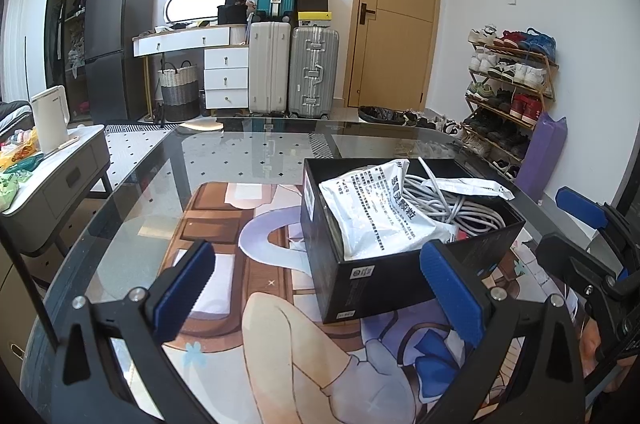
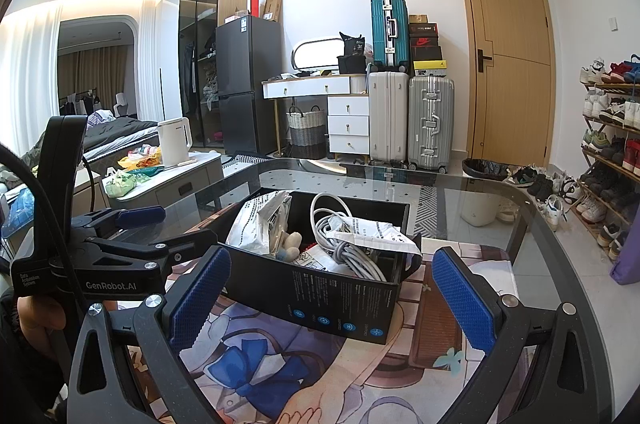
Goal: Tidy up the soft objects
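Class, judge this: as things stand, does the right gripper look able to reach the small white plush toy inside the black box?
Probably yes. The right gripper is open and empty, the black cardboard box has no lid, and the small white plush toy lies exposed between the white printed bag and grey coiled cable.

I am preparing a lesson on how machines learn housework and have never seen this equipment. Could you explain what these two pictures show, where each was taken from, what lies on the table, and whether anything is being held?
There is no robot here. A person carries two hand-held grippers, each with a wide-angle camera looking forward along its blue-padded jaws.

One picture comes from the left gripper, the other from the right gripper. Each also catches the other tool at its edge.

Both face a glass table covered by a printed mat. On the mat stands an open black box. Inside are white printed plastic bags, a coiled grey cable and a small plush toy.

Both pairs of jaws stand wide open and hold nothing; the box sits just ahead of them.
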The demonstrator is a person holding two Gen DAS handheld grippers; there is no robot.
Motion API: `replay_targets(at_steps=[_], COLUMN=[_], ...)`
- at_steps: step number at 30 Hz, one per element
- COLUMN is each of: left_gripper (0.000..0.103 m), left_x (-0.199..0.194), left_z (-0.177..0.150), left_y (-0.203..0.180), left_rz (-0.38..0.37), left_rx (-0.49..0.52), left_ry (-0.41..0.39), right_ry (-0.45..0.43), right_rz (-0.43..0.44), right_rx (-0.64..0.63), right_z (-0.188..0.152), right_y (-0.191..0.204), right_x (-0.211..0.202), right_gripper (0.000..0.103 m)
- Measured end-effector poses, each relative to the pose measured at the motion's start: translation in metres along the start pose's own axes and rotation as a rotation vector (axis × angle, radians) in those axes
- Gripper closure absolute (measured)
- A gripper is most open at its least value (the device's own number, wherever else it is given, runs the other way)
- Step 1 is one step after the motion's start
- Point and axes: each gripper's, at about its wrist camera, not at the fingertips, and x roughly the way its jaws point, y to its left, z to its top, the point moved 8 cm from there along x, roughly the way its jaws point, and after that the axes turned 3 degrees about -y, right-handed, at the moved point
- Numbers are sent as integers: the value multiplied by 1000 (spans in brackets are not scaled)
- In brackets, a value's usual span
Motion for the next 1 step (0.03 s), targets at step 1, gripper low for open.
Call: replay_targets(at_steps=[1], left_gripper=[0], left_x=[0], left_z=[0], left_y=[0], left_rz=[1], left_rx=[-1], left_ry=[2], right_ry=[0], right_rz=[0], right_rx=[0], right_z=[0], right_y=[0], right_x=[0], right_gripper=[1])
